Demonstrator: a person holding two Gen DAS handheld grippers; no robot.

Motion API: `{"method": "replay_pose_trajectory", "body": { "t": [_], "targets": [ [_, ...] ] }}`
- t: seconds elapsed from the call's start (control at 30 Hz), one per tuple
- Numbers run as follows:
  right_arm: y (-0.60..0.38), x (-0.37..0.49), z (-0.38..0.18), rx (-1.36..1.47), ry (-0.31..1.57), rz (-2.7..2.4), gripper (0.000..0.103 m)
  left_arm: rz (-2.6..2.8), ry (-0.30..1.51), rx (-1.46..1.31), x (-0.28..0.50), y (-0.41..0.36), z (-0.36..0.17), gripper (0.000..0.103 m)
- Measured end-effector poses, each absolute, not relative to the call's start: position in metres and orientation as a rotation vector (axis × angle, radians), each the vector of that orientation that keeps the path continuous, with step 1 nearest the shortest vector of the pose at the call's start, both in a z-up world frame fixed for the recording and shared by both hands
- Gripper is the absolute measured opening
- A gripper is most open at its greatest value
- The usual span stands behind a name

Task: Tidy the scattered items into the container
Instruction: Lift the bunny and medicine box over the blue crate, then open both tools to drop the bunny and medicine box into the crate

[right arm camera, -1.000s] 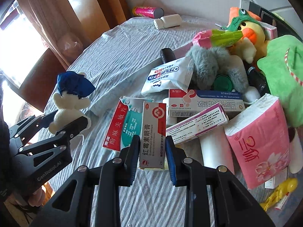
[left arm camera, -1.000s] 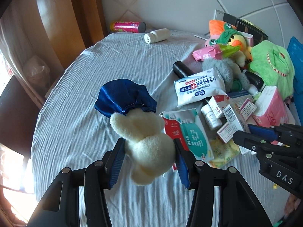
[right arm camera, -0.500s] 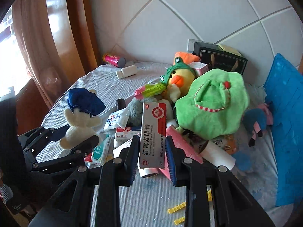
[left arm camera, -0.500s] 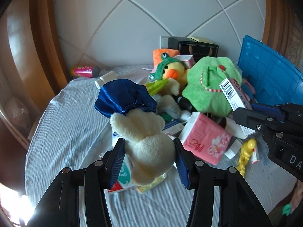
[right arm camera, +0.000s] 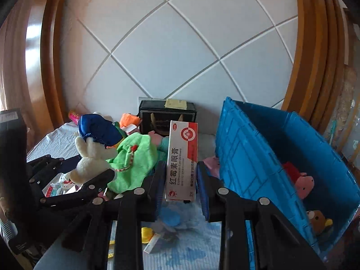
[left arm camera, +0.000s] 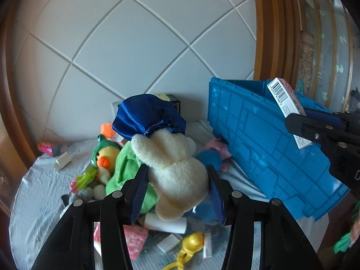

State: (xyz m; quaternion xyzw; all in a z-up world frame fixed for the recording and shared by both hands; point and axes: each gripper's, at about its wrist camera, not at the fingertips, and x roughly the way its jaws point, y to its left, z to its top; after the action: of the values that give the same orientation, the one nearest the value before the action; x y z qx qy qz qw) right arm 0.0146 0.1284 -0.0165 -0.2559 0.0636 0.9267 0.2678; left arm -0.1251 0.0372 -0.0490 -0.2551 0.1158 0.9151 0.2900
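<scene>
My left gripper (left arm camera: 176, 193) is shut on a cream plush toy with a blue cap (left arm camera: 171, 157) and holds it in the air above the pile; it also shows in the right wrist view (right arm camera: 94, 153). My right gripper (right arm camera: 180, 186) is shut on a red and white medicine box (right arm camera: 182, 159), held upright, left of the blue crate (right arm camera: 265, 162). The box (left arm camera: 285, 103) shows near the crate's rim (left arm camera: 247, 121) in the left wrist view. The crate holds a pink plush (right arm camera: 302, 181) and a brown bear (right arm camera: 318, 221).
A pile of toys and packs lies on the grey cloth (left arm camera: 38, 191): a green plush (right arm camera: 137, 155), a duck in a frog hood (left arm camera: 105, 157), a pink tissue pack (left arm camera: 132, 240), a yellow toy (left arm camera: 191, 247). A black box (right arm camera: 167, 117) stands against the tiled wall.
Both grippers have lifted and swung right toward the blue crate, each keeping its item. The crate now fills the right of both views and its inside shows.
</scene>
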Motion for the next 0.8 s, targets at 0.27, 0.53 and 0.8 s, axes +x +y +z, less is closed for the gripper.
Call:
{"method": "replay_pose_trajectory", "body": {
  "t": [0.27, 0.53, 0.8],
  "targets": [
    [0.246, 0.117, -0.011, -0.672, 0.177, 2.409, 0.027, 2.38, 0.289, -0.61, -0.072, 0.189, -0.013, 0.05],
    [0.315, 0.181, -0.026, -0.669, 0.271, 2.336, 0.027, 2.303, 0.375, -0.584, -0.029, 0.284, -0.009, 0.05],
    [0.341, 0.203, -0.03, -0.649, 0.322, 2.303, 0.027, 2.274, 0.435, -0.572, -0.011, 0.324, -0.011, 0.057]
  ]
}}
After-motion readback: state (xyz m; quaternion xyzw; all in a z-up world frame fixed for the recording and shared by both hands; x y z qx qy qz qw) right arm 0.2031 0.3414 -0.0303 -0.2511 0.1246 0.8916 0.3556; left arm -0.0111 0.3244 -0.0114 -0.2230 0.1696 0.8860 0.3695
